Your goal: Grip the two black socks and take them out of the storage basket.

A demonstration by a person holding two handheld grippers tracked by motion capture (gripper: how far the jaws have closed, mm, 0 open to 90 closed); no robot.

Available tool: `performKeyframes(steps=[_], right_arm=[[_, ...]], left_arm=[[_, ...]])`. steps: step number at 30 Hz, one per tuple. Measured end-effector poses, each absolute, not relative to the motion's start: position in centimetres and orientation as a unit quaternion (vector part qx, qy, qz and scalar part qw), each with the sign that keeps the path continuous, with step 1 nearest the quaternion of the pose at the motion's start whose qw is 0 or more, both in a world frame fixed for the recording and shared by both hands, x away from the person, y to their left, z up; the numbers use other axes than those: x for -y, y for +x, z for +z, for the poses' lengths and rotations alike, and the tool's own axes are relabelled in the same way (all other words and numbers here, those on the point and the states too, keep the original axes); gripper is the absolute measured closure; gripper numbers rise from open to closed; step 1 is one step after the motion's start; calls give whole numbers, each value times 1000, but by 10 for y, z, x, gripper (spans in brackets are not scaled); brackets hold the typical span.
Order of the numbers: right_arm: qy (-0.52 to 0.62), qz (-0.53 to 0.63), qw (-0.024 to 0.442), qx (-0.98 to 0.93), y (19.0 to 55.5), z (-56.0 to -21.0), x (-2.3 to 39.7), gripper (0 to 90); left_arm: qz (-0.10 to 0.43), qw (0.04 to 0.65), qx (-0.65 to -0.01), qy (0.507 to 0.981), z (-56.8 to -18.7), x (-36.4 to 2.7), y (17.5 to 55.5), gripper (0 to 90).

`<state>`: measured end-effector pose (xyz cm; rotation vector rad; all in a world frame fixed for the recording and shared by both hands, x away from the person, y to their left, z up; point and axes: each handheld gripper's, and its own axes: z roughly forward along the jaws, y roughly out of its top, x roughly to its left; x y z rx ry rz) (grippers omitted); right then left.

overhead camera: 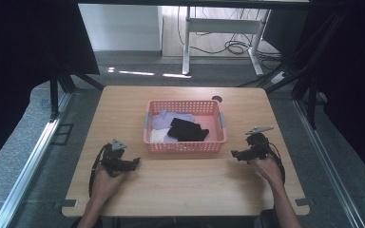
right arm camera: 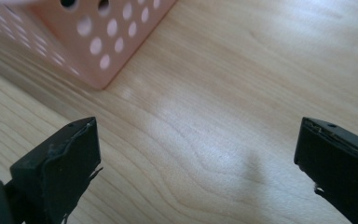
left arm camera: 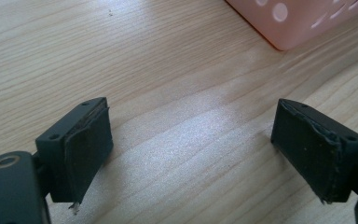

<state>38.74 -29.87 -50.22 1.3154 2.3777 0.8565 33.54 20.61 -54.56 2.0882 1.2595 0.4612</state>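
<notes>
A pink perforated basket (overhead camera: 185,146) stands in the middle of the wooden table (overhead camera: 180,185). Inside it lie a black cloth (overhead camera: 188,129), a lilac cloth (overhead camera: 167,118) and a white cloth (overhead camera: 158,136). My left gripper (overhead camera: 134,164) rests low over the table to the basket's front left, jaws wide open and empty, also seen in the left gripper view (left arm camera: 191,144). The basket's corner (left arm camera: 303,23) shows ahead of it. My right gripper (overhead camera: 234,153) sits to the basket's front right, open and empty (right arm camera: 198,163), with the basket's corner (right arm camera: 98,42) ahead at its left.
A round dark hole (overhead camera: 216,99) marks the table's far edge behind the basket. Black frame posts (overhead camera: 53,95) and curtains flank the table. A desk with cables (overhead camera: 233,45) stands beyond on the floor. Bare wood stretches along the near side of the table.
</notes>
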Motion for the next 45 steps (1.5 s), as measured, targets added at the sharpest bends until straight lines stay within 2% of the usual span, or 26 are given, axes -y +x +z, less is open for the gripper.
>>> performKeyframes(steps=[11,28,38,45], right_arm=[[456,317,148,-818,391,-475,297,48],[453,331,98,-822,411,-430,279,129],[422,321,89,-843,431,-410,248,140],[410,302,79,-857,447,-411,223,233]], left_arm=[[176,324,-480,796,-546,-206,335,121],[176,324,-480,796,-546,-206,335,121],[176,324,-479,797,-546,-206,335,121],[176,323,-479,797,-546,-206,335,121]])
